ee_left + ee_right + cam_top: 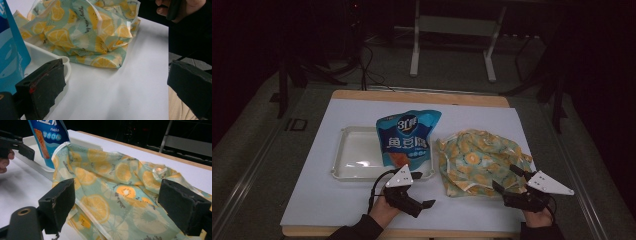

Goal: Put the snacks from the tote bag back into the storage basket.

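A crumpled fabric bag with a lemon print (479, 160) lies on the white table cover, right of centre. A blue snack pouch (407, 137) rests with its lower part in a white tray (354, 155). My right gripper (506, 177) is open at the fabric bag's near right edge. In the right gripper view the fabric bag (120, 182) lies between the two spread jaws. My left gripper (424, 189) is open just in front of the tray's near right corner, with bare table between its jaws. The left gripper view shows the fabric bag (87, 32) ahead and the pouch (10, 55) at left.
The white cover (327, 200) spans a wooden tabletop whose far edge (422, 95) shows. Behind it, a metal stand (452, 45) is on the dark floor. The other hand (180, 10) shows in the left gripper view.
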`<act>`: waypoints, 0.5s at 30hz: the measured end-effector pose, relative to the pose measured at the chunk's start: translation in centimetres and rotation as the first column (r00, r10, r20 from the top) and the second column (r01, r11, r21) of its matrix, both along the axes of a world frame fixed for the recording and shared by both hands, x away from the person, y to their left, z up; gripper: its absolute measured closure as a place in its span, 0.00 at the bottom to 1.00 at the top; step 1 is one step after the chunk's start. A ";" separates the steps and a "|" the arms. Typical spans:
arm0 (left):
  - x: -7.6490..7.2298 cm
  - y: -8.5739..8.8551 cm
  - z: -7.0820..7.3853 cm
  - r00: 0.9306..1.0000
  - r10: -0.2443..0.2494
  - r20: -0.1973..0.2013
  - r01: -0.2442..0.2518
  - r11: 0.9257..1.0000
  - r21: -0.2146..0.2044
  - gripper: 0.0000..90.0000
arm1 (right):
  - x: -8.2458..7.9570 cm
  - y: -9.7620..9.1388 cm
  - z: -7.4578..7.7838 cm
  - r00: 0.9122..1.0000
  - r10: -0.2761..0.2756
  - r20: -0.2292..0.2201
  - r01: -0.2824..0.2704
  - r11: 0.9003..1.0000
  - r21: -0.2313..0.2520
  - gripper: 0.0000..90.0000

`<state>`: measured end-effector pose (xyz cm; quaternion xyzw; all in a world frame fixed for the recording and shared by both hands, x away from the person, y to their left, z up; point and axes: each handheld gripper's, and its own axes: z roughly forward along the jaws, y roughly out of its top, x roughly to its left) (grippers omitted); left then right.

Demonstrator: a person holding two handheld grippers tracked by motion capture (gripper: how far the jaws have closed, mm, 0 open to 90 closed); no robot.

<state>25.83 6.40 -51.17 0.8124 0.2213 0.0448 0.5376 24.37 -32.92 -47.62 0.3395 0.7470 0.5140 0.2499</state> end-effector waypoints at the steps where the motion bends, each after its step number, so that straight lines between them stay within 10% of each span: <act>1: 0.0 0.0 -0.1 1.000 0.000 0.003 0.000 1.000 0.003 0.02 | 0.0 0.0 0.0 1.000 -0.001 0.003 0.001 1.000 -0.002 0.16; 15: 0.0 0.2 -0.3 1.000 0.002 -0.001 -0.002 1.000 -0.004 0.02 | 0.0 0.2 -0.3 1.000 -0.013 0.009 0.013 1.000 -0.004 0.16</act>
